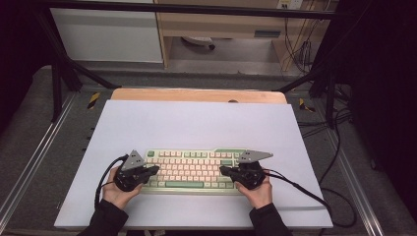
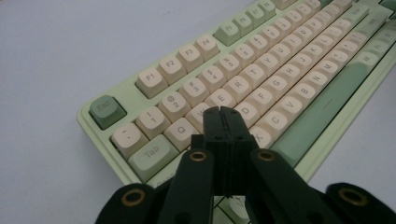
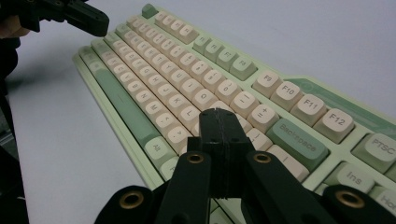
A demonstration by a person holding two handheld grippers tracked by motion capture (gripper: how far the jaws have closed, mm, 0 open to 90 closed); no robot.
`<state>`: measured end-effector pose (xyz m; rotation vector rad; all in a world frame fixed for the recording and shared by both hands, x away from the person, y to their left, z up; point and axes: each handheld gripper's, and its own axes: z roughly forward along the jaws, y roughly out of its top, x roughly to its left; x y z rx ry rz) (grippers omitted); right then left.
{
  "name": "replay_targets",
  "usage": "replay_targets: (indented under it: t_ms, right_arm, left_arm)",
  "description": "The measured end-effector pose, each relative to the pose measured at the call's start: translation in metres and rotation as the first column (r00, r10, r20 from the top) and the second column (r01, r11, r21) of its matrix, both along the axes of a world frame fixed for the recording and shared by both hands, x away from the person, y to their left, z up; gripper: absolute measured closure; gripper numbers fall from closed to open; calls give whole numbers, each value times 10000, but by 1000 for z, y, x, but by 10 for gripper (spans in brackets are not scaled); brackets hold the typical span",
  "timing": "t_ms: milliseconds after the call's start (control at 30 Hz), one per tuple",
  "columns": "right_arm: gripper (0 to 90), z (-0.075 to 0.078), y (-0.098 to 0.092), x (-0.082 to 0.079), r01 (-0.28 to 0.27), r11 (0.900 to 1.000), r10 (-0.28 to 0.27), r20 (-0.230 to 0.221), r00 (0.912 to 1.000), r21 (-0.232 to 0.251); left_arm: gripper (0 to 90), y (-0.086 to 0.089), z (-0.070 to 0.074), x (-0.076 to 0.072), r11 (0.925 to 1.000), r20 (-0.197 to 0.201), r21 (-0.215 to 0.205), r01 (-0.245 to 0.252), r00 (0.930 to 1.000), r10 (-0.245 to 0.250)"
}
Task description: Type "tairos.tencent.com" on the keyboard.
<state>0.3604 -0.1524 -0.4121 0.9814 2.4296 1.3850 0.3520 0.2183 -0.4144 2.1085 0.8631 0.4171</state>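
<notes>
A cream and pale-green keyboard lies on a white sheet near the table's front. My left gripper is shut, its tips hovering over the keyboard's left end; in the left gripper view the closed jaws sit above the letter keys near W and S. My right gripper is also shut, over the keyboard's right end; in the right gripper view its tips hang over the keys left of Backspace. Nothing is held by either. The left gripper also shows far off in the right gripper view.
The white sheet covers a wooden tabletop, with bare room behind and beside the keyboard. Black cables trail off to the right. Dark frame legs stand at the back corners.
</notes>
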Motion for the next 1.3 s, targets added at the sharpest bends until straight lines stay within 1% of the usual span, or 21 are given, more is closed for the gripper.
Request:
replay_targets:
  t_ms: [367, 600, 700, 767, 1033, 1133, 1167, 1200, 1300]
  right_arm:
    - [900, 0, 21, 3, -299, 9996, 299, -50, 9995, -6]
    - [900, -3, 31, 5, -431, 9990, 429, -126, 9990, -108]
    - [900, -6, 34, 5, -474, 9988, 471, -228, 9986, -142]
    - [900, -8, 36, 6, -491, 9986, 486, -309, 9983, -173]
    - [900, -16, 42, 6, -629, 9973, 613, -405, 9973, -382]
    - [900, -18, 43, 5, -626, 9965, 598, -499, 9970, -563]
    - [900, -20, 43, 5, -673, 9960, 648, -443, 9969, -594]
    - [900, -20, 44, 5, -656, 9958, 622, -529, 9967, -645]
    - [900, -22, 44, 5, -677, 9953, 642, -506, 9967, -691]
  left_arm:
    - [900, 3, 2, -1, 10000, 42, -92, -38, 10000, 39]
    - [900, 3, 1, -1, 10000, 24, -73, -41, 10000, 41]
    - [900, 3, 1, -1, 10000, 25, -73, -47, 10000, 48]
    - [900, 3, 1, -1, 10000, 21, -68, -42, 10000, 42]
    - [900, 3, 1, -1, 10000, 21, -76, -31, 10000, 31]
    - [900, 3, 1, -1, 10000, 30, -78, -34, 10000, 34]
    - [900, 3, 1, -1, 10000, 25, -85, -37, 10000, 37]
    - [900, 3, 1, -1, 10000, 18, -79, -37, 10000, 37]
    - [900, 3, 1, -1, 10000, 22, -78, -39, 10000, 39]
